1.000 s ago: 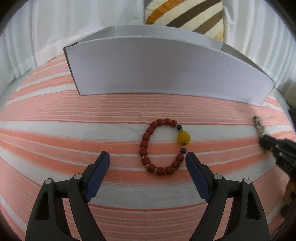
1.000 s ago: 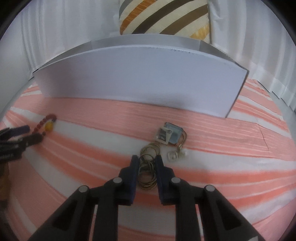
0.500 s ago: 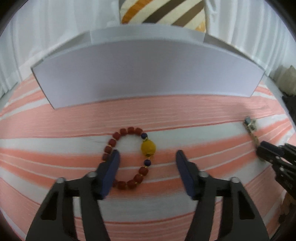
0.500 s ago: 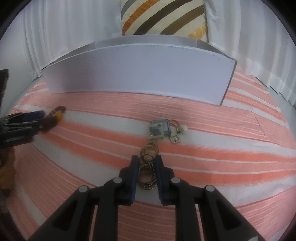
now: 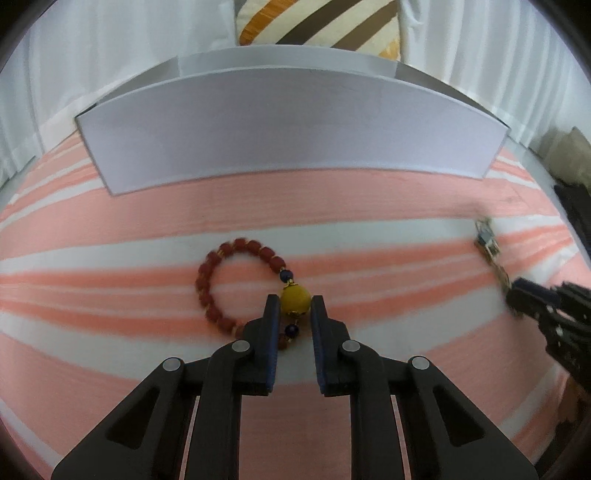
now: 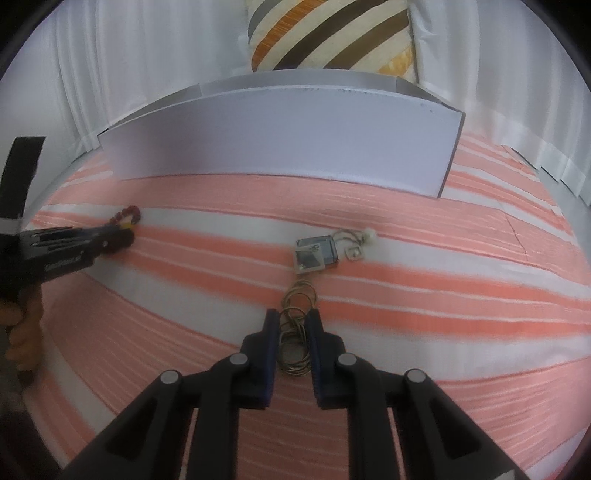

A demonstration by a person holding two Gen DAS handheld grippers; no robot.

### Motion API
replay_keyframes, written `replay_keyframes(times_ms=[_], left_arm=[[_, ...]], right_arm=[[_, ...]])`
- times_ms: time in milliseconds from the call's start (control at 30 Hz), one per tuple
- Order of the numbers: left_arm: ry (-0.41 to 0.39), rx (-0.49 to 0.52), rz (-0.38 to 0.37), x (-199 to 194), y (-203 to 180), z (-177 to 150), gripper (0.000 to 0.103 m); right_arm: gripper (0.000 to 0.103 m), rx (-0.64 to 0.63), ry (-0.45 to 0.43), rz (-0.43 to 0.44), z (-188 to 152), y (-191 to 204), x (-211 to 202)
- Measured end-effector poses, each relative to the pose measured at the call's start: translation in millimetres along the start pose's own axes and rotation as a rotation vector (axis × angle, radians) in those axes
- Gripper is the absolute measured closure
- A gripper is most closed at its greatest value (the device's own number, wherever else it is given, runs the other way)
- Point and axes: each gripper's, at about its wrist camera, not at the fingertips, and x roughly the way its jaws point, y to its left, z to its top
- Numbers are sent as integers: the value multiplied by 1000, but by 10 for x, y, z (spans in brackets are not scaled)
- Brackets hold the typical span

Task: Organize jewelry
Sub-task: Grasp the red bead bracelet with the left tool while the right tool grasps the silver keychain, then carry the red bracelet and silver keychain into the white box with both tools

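Note:
A red bead bracelet (image 5: 207, 284) with a large yellow bead (image 5: 294, 302) lies on the pink-striped cloth. My left gripper (image 5: 294, 298) straddles the yellow bead, its jaws closing, and the pads touch the bead on both sides. From the right wrist view the left gripper (image 6: 125, 236) shows at the far left, over the bracelet (image 6: 129, 212). My right gripper (image 6: 293, 314) is closing on a coil of thin gold rings (image 6: 300, 293) that lies between its pads. It also appears in the left wrist view, where the right gripper (image 5: 517, 299) sits at the right edge.
A long white box (image 5: 288, 122) stands across the back, with a striped pillow (image 5: 317, 22) behind it. A small card with earrings (image 6: 314, 253) and a pearl piece (image 6: 369, 233) lie just beyond the gold coil. White curtains surround the cloth.
My left gripper moved forward and right over the bracelet and its wide jaws closed around the yellow bead. The right gripper kept the gold coil between its pads and shifted slightly.

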Motion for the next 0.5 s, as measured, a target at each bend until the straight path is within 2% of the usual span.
replay_keyframes(times_ms=[367,500], left_arm=[[-11,-21,-67,-456,61,-448,88],[-9,15,-52,-467,32,-527,86]], right_arm=[[88,-48,10,6,-265,124,-237],[88,-58,1,-1,-332,165,-291]])
